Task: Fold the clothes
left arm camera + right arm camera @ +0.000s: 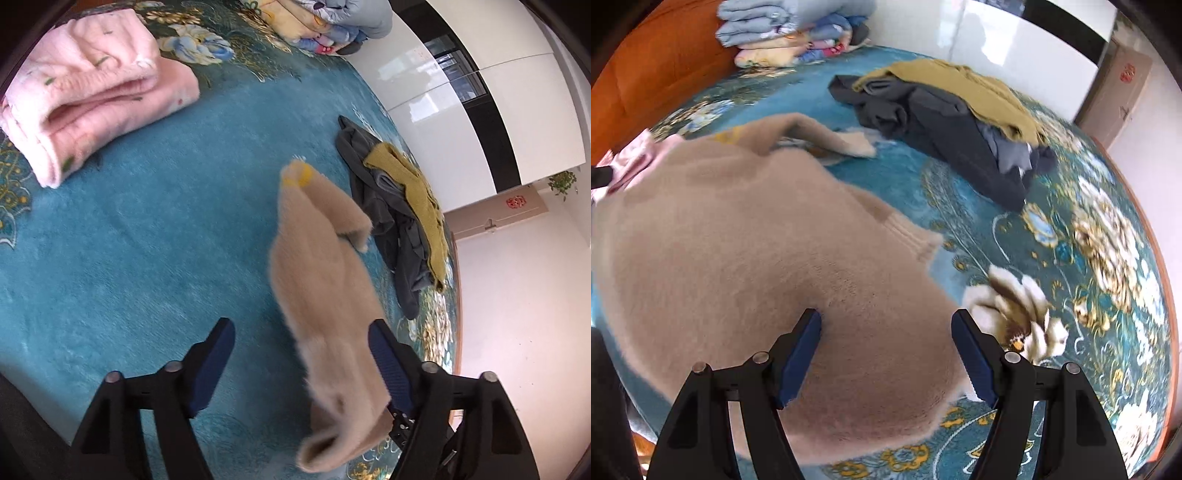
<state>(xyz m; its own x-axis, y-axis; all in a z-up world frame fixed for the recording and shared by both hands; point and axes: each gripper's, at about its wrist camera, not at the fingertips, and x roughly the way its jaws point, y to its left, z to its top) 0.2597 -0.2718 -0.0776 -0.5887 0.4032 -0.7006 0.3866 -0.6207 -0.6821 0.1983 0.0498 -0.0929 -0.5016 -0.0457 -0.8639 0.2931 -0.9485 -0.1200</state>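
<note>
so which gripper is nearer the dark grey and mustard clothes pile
Hard to call; probably the right. The right gripper hovers open over the beige sweater, pile ahead. The left gripper, also open, sees it ahead-right.

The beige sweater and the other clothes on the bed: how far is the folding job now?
Done: a pink garment lies folded on the teal blanket. In hand: the beige sweater looks blurred, apparently in motion; both the left gripper and right gripper are open around it, clamping nothing. Left: the dark grey clothing with a mustard piece on top is an unfolded heap.
</note>
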